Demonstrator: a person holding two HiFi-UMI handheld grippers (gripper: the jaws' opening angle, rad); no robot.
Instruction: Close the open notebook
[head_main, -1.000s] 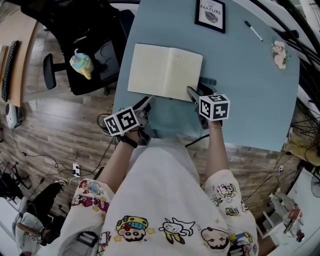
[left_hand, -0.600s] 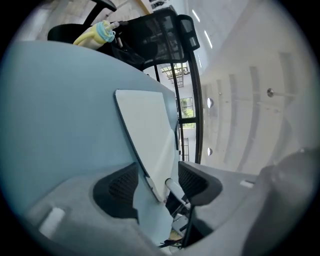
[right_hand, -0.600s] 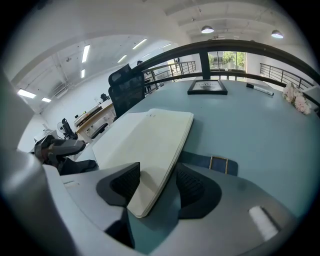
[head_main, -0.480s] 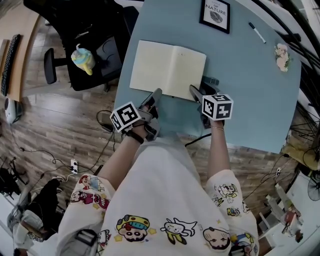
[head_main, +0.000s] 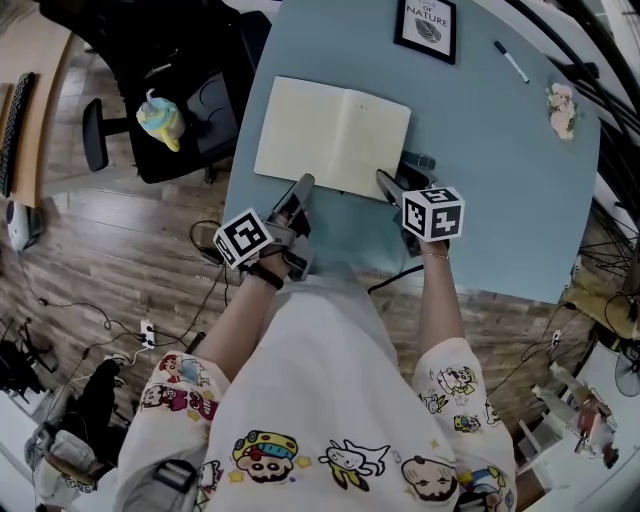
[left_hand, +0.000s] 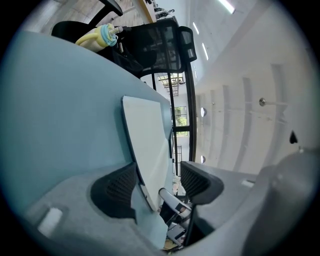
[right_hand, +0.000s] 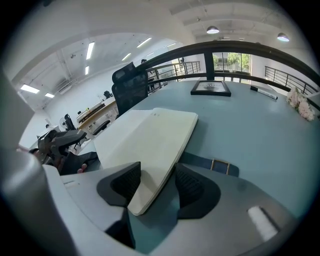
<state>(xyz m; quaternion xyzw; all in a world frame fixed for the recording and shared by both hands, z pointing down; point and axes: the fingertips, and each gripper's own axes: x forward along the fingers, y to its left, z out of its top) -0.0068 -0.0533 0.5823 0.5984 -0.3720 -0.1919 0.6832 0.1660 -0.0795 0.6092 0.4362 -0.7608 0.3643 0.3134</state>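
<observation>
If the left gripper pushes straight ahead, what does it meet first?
The notebook: its near edge already stands between the left gripper's jaws, which have just been opening and seem not to press it. Depth is hard to judge.

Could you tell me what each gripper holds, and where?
The right gripper appears to pinch the open notebook at its near right corner. The left gripper, jaws just opening, only straddles its near edge.
</observation>
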